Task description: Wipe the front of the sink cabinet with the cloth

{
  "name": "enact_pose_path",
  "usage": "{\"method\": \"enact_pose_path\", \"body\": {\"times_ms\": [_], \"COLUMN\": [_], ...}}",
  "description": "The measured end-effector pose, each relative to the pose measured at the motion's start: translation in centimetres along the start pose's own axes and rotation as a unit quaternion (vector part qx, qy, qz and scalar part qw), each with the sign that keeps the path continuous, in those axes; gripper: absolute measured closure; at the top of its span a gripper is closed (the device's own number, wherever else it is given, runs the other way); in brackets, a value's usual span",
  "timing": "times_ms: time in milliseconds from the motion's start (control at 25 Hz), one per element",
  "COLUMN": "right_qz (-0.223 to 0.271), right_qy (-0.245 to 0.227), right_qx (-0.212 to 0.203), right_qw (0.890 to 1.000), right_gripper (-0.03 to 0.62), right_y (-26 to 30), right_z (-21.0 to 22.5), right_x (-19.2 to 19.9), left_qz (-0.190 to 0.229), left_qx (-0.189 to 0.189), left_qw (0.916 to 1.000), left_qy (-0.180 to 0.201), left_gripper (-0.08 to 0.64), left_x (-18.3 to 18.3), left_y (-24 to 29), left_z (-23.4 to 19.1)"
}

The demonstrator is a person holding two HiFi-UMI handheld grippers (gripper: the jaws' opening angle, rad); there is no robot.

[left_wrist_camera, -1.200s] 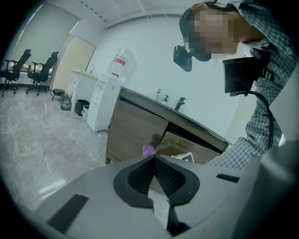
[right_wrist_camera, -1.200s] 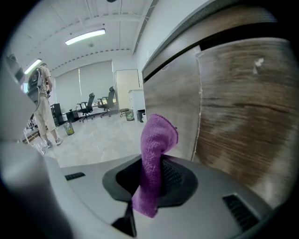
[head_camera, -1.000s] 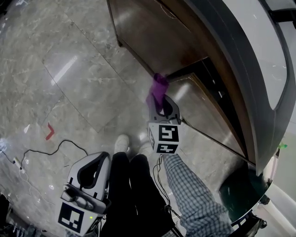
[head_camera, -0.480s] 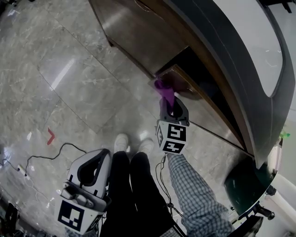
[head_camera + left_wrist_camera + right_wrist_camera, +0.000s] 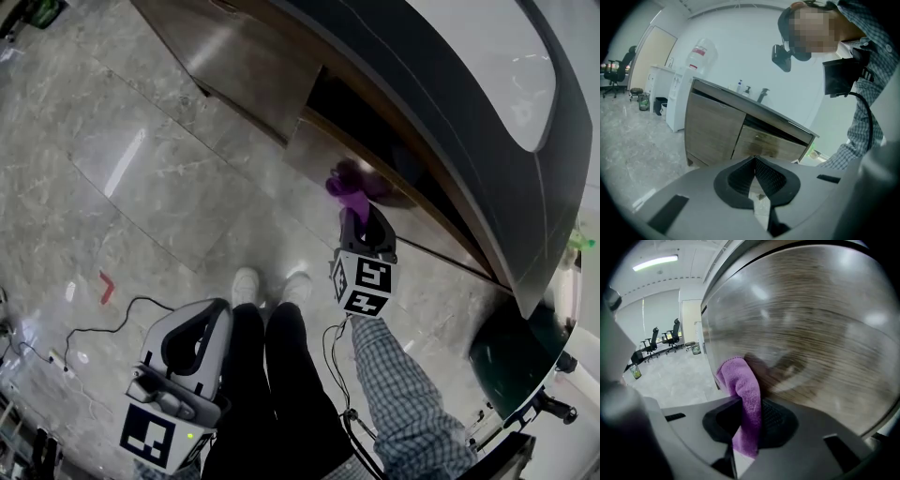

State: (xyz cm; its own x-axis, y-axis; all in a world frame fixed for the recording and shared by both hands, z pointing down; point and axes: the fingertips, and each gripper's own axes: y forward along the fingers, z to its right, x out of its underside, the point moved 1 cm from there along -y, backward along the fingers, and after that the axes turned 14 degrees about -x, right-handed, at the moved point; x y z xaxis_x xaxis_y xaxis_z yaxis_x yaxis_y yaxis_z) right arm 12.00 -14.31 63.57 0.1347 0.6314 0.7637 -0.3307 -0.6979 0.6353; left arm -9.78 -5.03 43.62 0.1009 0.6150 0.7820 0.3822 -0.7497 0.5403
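My right gripper (image 5: 356, 217) (image 5: 749, 416) is shut on a purple cloth (image 5: 345, 187) (image 5: 743, 392). The cloth is pressed against the wood front of the sink cabinet (image 5: 328, 155) (image 5: 811, 333), on the right-hand door panel, which fills most of the right gripper view. My left gripper (image 5: 192, 335) (image 5: 754, 178) hangs low by the person's legs, away from the cabinet, jaws shut with nothing between them. In the left gripper view the cabinet (image 5: 722, 136) stands ahead with a dark gap under its counter.
A dark countertop (image 5: 450, 122) overhangs the cabinet. The person's white shoes (image 5: 248, 284) stand on the marble floor. A black cable (image 5: 112, 314) and red mark (image 5: 106, 286) lie at left. A dark bin (image 5: 511, 361) sits at right.
The right gripper with the cloth has moved rightwards along the cabinet front, from the gap between the doors onto the right door panel. The left gripper stayed low.
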Motion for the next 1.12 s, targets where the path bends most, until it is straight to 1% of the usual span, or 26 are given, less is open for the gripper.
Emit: {"method": "enact_pose_path", "body": {"times_ms": [120,440,560,680,840,880,960,1000,1120], "right_qz": [-0.004,-0.016,-0.018,-0.022,-0.026,-0.026,-0.026,-0.027,-0.033], "right_qy": [0.006,0.023,0.039,0.053,0.070,0.073,0.079,0.080,0.081], "right_qx": [0.016,0.066,0.090,0.114,0.142,0.149,0.158,0.160,0.163], "right_qw": [1.000,0.997,0.995,0.992,0.987,0.986,0.984,0.983,0.983], "right_gripper": [0.515,0.515,0.515,0.515,0.515,0.515,0.515,0.515,0.515], "right_y": [-1.9,-6.5,-8.4,-10.4,-12.7,-13.2,-14.2,-14.6,-15.7], "right_z": [1.8,6.4,8.3,10.2,12.2,12.7,13.5,13.8,14.2], "right_x": [1.2,4.6,6.1,7.4,8.9,9.2,9.8,10.1,10.5], "left_qz": [-0.009,-0.010,-0.019,-0.006,-0.018,-0.013,0.004,0.006,-0.007], "left_qx": [0.006,0.034,0.041,0.061,0.065,0.070,0.082,0.084,0.086], "left_qw": [0.9999,0.9989,0.9983,0.9967,0.9964,0.9960,0.9947,0.9943,0.9933], "left_qy": [0.009,0.030,0.038,0.054,0.052,0.054,0.062,0.065,0.078], "left_gripper": [0.549,0.549,0.549,0.549,0.549,0.549,0.549,0.549,0.549], "left_x": [0.4,0.7,1.3,1.0,1.4,1.2,0.7,0.7,1.1], "left_y": [0.0,0.4,0.6,1.0,1.3,1.5,1.8,1.9,1.8], "left_z": [1.0,3.8,5.0,6.5,7.9,8.3,9.1,9.4,10.1]}}
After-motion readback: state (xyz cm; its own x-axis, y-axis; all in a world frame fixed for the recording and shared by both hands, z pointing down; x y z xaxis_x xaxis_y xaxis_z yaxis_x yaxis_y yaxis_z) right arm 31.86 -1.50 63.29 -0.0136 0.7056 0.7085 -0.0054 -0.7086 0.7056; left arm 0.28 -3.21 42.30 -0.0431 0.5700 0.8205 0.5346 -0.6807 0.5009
